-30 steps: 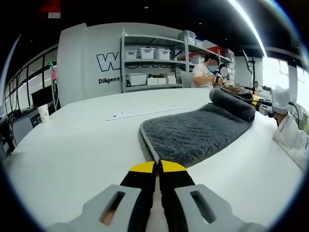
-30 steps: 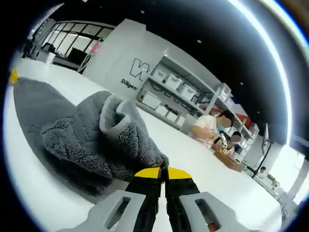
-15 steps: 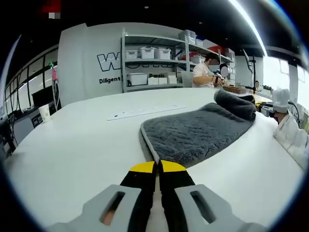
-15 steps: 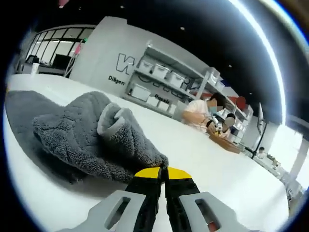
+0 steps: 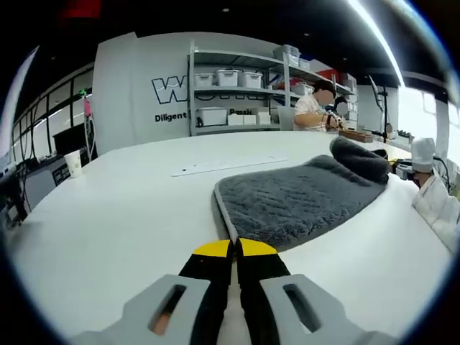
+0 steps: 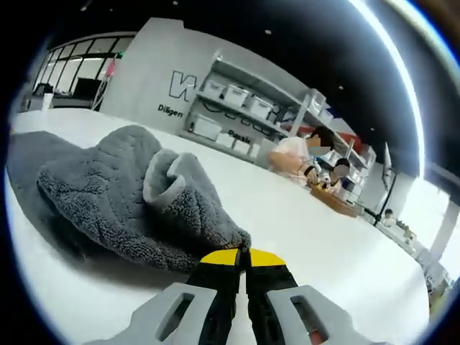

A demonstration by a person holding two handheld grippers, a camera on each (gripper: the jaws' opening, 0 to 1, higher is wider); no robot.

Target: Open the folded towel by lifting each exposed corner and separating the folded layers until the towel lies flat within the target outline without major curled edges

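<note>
Left gripper view: paper cup [image 5: 73, 162] far off the towel's near corner, by the table edge; a thin white strip [image 5: 228, 166] lies on the table just beyond the towel. Past it, metal shelving [image 5: 241, 90] w/ white bins, against a grey wall w/ lettering. Person seated [image 5: 314, 112] beside the shelving, working at smth. A white sleeve [image 5: 435, 208] sits at the table edge beside the towel's rolled end. Nothing between either gripper and the towel.

Surface: big white table [image 5: 108, 215], smooth, bare near the towel. Room is an open lab/office, dark ceiling w/ a light strip, windows behind the cup.

Grey towel [image 5: 295, 201] mostly spread on the table, far end bunched up in a roll. Left gripper [image 5: 235, 249] has its jaws pressed together on the towel's near corner, tips right at the hem.

Right gripper view: right gripper [image 6: 241, 256] clamped on a towel [image 6: 136, 198] corner too; the layers just beyond its tips are folded over, pale hem showing in the fold.
</note>
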